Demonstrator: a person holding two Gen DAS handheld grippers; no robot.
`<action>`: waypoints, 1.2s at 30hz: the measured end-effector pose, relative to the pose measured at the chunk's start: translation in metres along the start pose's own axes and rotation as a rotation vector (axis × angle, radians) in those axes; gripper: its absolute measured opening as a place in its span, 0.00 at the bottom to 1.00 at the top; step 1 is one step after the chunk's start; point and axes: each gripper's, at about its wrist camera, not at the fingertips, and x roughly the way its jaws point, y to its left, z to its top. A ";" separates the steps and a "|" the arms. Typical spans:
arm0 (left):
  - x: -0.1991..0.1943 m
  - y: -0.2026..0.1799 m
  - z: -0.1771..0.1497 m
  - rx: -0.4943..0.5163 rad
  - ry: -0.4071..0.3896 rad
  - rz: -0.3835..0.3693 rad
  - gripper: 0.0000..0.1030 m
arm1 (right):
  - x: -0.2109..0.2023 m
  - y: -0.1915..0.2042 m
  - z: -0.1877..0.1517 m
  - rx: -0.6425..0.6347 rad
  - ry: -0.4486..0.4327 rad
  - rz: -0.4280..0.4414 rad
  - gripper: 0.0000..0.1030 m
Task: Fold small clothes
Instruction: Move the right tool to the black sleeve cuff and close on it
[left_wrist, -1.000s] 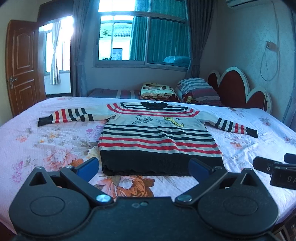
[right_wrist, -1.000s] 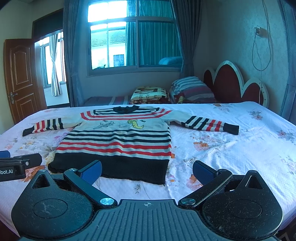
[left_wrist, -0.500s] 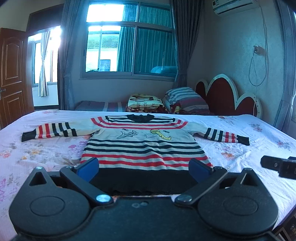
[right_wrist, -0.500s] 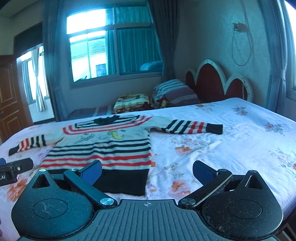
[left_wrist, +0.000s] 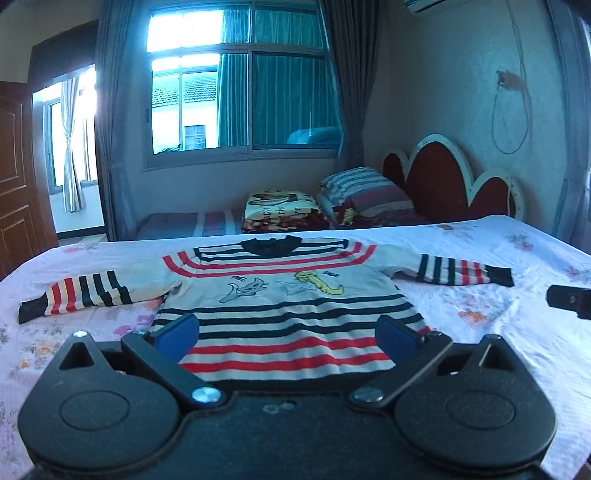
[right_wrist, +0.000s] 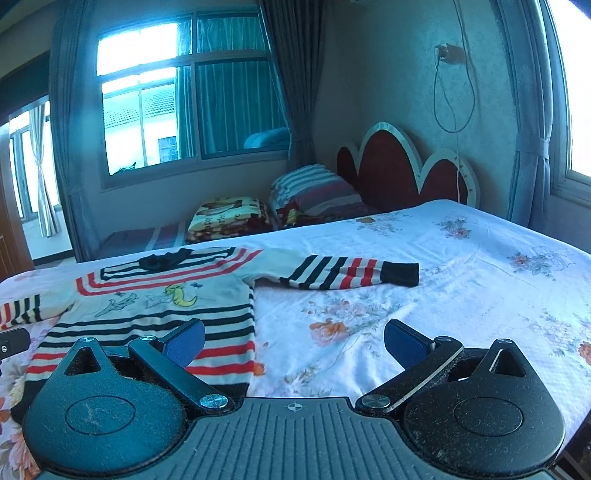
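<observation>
Left claw (left_wrist: 287, 332) wide, holding nothing, low over sweater (left_wrist: 284, 295) hem, frame centre. Right claw (right_wrist: 294, 341) wide, empty, at sweater's right edge. Sweater flat on floral bed (right_wrist: 461, 280), sleeves spread; hem contact possibly none, hidden. Pillows (left_wrist: 364, 194) upper centre.

A home bedroom: bed (left_wrist: 480, 258), headboard (left_wrist: 443, 184), pillows (left_wrist: 362, 192), curtained window (left_wrist: 240, 96).

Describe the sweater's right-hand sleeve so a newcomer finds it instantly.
Start at the bed with its floral sheet. On it a striped sweater lies flat. Its sleeve stretches toward the headboard side, ending in a black cuff, the only limb lying over bare sheet.
</observation>
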 end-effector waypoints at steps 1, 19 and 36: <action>0.007 0.002 0.002 -0.010 0.004 0.007 0.95 | 0.008 -0.001 0.002 -0.001 0.004 -0.003 1.00; 0.134 0.019 0.030 -0.047 0.062 0.050 0.92 | 0.143 -0.035 0.039 0.056 0.026 -0.060 0.71; 0.229 0.013 0.047 0.010 0.149 0.126 0.87 | 0.283 -0.134 0.042 0.373 0.105 -0.182 0.71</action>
